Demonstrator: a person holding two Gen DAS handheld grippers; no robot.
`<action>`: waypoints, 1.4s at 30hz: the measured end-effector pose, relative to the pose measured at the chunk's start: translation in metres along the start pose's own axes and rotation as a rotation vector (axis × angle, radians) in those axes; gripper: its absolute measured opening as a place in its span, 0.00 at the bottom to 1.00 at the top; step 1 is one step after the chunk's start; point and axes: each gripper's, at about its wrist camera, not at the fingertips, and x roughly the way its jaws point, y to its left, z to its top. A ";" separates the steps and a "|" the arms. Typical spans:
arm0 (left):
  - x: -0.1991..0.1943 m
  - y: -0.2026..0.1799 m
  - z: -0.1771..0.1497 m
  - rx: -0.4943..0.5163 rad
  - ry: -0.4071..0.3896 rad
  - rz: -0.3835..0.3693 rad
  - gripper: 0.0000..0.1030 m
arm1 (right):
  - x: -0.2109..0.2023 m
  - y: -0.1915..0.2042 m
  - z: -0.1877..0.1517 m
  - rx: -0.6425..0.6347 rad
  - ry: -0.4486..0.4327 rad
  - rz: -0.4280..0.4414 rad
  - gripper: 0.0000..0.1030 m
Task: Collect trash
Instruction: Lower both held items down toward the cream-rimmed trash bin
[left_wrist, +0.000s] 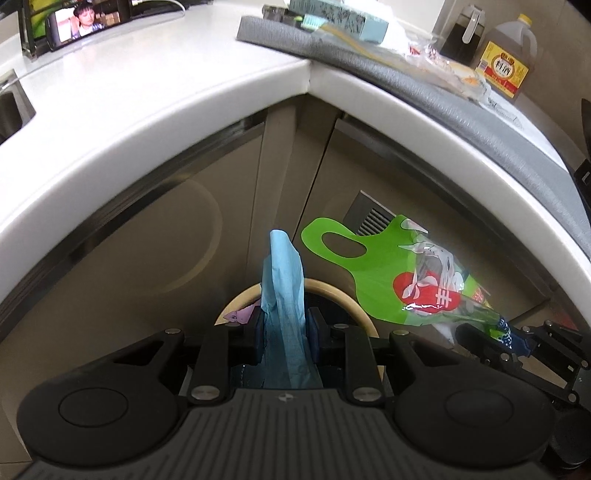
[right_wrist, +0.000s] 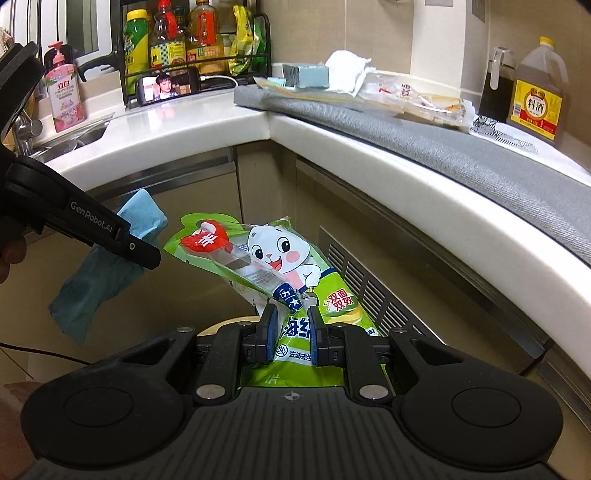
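My left gripper (left_wrist: 284, 328) is shut on a crumpled blue cloth (left_wrist: 283, 291) that sticks up between the pads, held below the counter edge over a round bin with a tan rim (left_wrist: 354, 299). My right gripper (right_wrist: 291, 325) is shut on a green plastic sponge wrapper (right_wrist: 280, 266) with a cartoon rabbit. The wrapper also shows in the left wrist view (left_wrist: 384, 273), to the right of the cloth. In the right wrist view the left gripper (right_wrist: 144, 254) and the blue cloth (right_wrist: 99, 269) hang at the left. The bin's tan rim (right_wrist: 229, 322) peeks out below.
A white L-shaped counter (right_wrist: 207, 125) runs above, with a grey mat (right_wrist: 406, 129) bearing clear wrappers (right_wrist: 417, 99), a white tissue (right_wrist: 347, 70) and a teal box (right_wrist: 304, 75). Bottles (right_wrist: 537, 92) stand at right, a phone (right_wrist: 168, 88) and rack at back, a sink (right_wrist: 70, 140) at left. Cabinet doors with a vent (right_wrist: 365, 284) lie ahead.
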 end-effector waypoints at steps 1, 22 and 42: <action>0.003 0.000 0.001 0.001 0.005 0.002 0.25 | 0.002 -0.001 0.000 0.000 0.005 0.001 0.18; 0.054 -0.005 0.004 0.024 0.099 0.022 0.25 | 0.050 -0.009 -0.008 0.042 0.120 0.013 0.18; 0.114 -0.004 -0.005 0.023 0.262 0.024 0.26 | 0.104 -0.013 -0.014 0.042 0.239 0.023 0.18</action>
